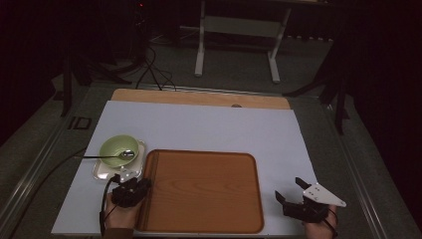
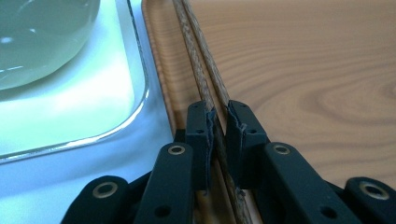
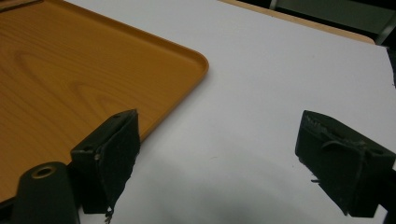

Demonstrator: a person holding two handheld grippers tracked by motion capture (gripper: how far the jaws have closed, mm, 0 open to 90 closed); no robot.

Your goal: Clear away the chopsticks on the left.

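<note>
Brown chopsticks (image 2: 205, 88) between left hand-held gripper (image 2: 219, 140) pads, seemingly loose

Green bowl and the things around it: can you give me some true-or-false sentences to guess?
1. A silver metal spoon rests in the round green bowl. True.
2. The pair of brown wooden chopsticks lies between the left tongs. True.
3. The right tongs hold the spoon. False: they stand wide open above the white table cover, with nothing in them.
4. The green bowl sits on the big orange-brown wooden tray. False: it sits on a small shiny metal tray beside the wooden one.
</note>
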